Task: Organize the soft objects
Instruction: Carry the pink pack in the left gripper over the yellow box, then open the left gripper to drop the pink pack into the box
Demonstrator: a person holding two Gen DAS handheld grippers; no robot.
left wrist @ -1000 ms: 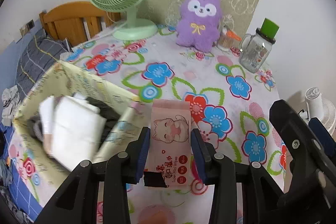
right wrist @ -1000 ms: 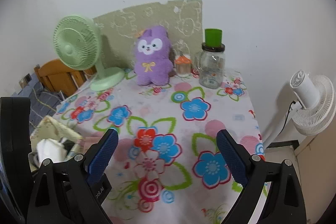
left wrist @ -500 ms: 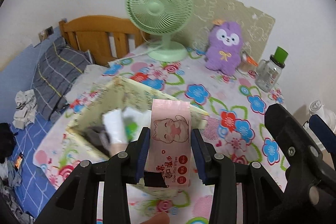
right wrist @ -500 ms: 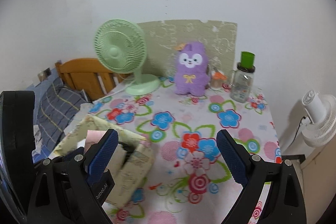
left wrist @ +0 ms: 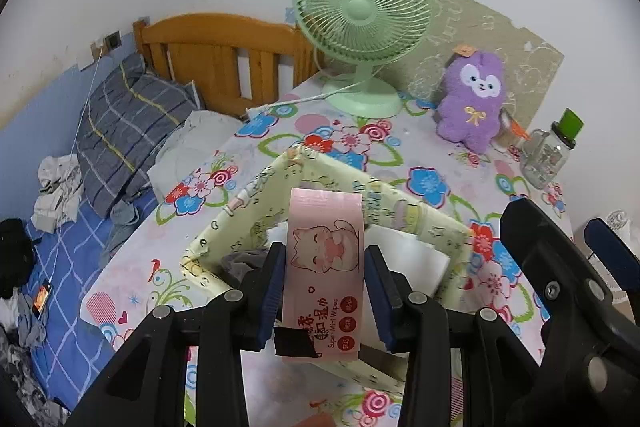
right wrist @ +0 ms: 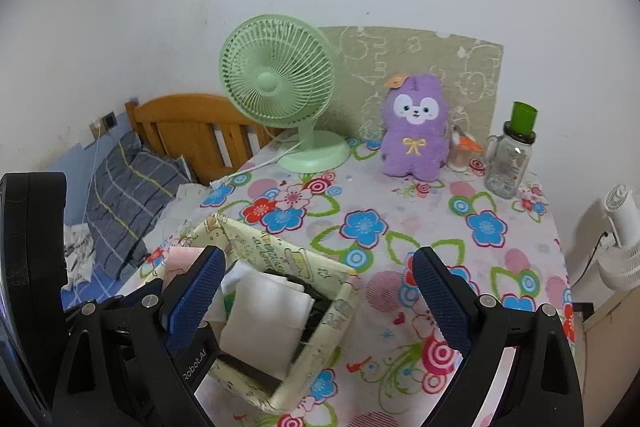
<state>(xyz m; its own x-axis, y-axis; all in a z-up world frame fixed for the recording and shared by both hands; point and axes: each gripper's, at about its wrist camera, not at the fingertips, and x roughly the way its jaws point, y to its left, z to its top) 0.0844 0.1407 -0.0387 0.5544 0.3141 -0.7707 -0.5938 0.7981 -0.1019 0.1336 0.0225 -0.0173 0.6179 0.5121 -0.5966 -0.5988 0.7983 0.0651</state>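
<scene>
Both grippers have swung leftward across the flower-print desk since a second ago, so the pale yellow cartoon-print fabric storage box, earlier off at the left edge, now sits directly beneath them. Clamped between the blue pads of the left gripper, one pink soft pack of mini wipes with a cat drawing stands upright above the box's open top. Spread wide with nothing between its jaws, the right gripper hangs over the box's right wall. Inside the box lie folded white cloths over dark fabric; how many pieces cannot be told. Along the back of the desk stand one mint-green desk fan, one purple plush toy with a yellow bow, one small orange-topped cup and one clear glass bottle with a green cap, all well apart from the box. One olive printed board leans on the wall behind them. One white fan stands beyond the desk's right edge. At left, a bed with a wooden headboard carries one grey plaid pillow on a blue checked sheet.
</scene>
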